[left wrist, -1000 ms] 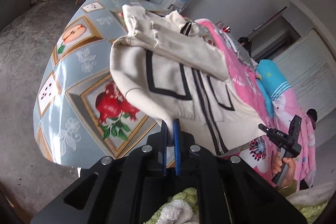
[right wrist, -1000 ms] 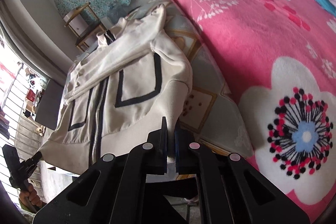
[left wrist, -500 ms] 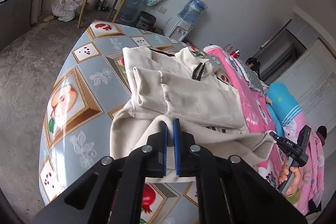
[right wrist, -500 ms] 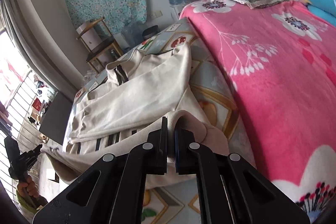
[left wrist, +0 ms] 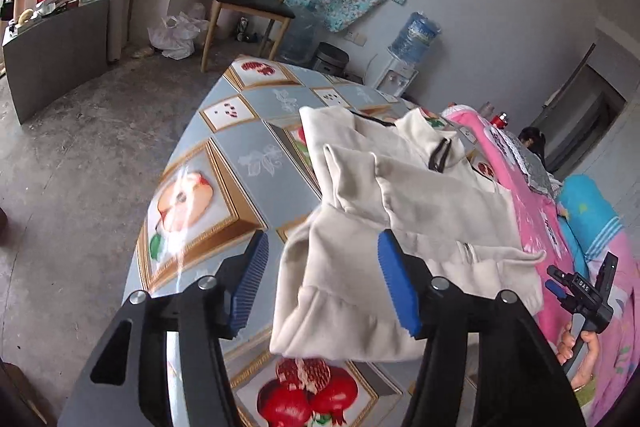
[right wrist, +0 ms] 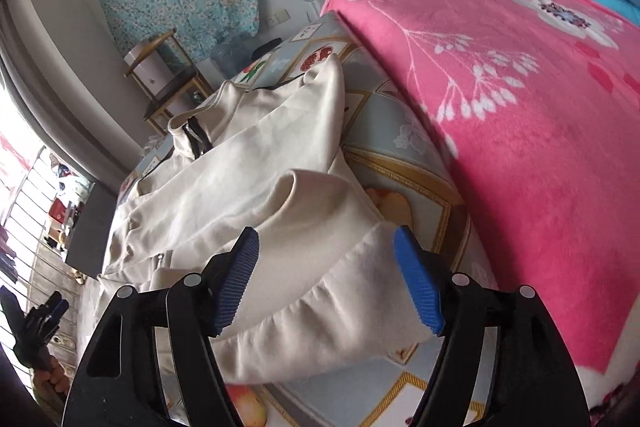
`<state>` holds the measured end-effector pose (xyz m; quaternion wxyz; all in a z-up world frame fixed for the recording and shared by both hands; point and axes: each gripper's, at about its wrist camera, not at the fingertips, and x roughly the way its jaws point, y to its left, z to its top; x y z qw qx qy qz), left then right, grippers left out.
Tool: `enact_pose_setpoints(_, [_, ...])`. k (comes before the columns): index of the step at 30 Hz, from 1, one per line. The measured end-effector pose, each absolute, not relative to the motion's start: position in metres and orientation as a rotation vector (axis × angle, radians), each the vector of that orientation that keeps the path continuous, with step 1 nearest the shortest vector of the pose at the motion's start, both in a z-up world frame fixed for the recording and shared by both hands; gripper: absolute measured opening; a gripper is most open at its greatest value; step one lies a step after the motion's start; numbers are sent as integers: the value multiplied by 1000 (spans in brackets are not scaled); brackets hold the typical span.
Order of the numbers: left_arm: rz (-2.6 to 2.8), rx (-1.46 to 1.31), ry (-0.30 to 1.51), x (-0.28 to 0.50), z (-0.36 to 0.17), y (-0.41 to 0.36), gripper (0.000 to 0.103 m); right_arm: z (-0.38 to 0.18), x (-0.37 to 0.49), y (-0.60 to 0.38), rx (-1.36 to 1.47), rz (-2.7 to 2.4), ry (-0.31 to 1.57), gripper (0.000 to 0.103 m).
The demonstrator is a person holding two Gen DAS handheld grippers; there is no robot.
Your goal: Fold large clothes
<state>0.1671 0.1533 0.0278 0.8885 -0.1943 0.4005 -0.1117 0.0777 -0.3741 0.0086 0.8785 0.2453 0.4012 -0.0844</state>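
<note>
Cream jacket [left wrist: 404, 211] — on the fruit-print tablecloth [left wrist: 240, 163] beside the pink bed [right wrist: 520, 99], hem doubled over sleeves, fold apparently near done; left gripper [left wrist: 320, 283] and right gripper [right wrist: 326, 279] — jaws spread, holding nothing

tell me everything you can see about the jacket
The jacket is cream, of soft fleece-like fabric, with a stand-up collar, a black zipper at the neck and a ribbed hem. It lies on the fruit-print tablecloth beside the pink blanket, its bottom half folded up over the chest and sleeves. The left gripper and right gripper are open on either side of the fold; neither grips it.
</note>
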Motion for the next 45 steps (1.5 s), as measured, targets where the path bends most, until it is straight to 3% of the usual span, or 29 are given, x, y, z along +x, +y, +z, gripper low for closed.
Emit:
enact_pose_setpoints(6, [-409,-551,994,132,-9,134,65,-8,29,-377,703,-131,886,72])
enact_pose_setpoints(12, [-344,-861,1074,137,-51,146,65,-31,23,-379,788,-142,911,72])
enact_pose_setpoints(19, [-267,-1081,1031,143,-59,159,70,-35,39,-384,823,-176,851,72])
enact_pose_setpoints(22, [-230,-1089,1016,147,-54,154,78,-39,43,-386,850,-194,824,73])
enact_pose_setpoints(28, [-51,-1060,979,149,-44,141,78,-37,55,-374,774,-278,805,73])
enact_pose_setpoints(30, [10,-987,965,150,-39,130,77,-35,57,-367,720,-332,805,66])
enact_pose_setpoints(31, [40,-920,963,152,-36,122,75,-34,58,-362,675,-368,809,63])
enact_pose_setpoints(38, [13,-337,934,153,-34,70,31,-35,71,-347,464,-455,842,20])
enact_pose_setpoints(41, [-8,-185,876,147,-30,60,15,-25,73,-340,370,-428,842,16])
enact_pose_setpoints(45, [-36,-79,790,133,-11,54,12,-4,61,-340,353,-394,799,14])
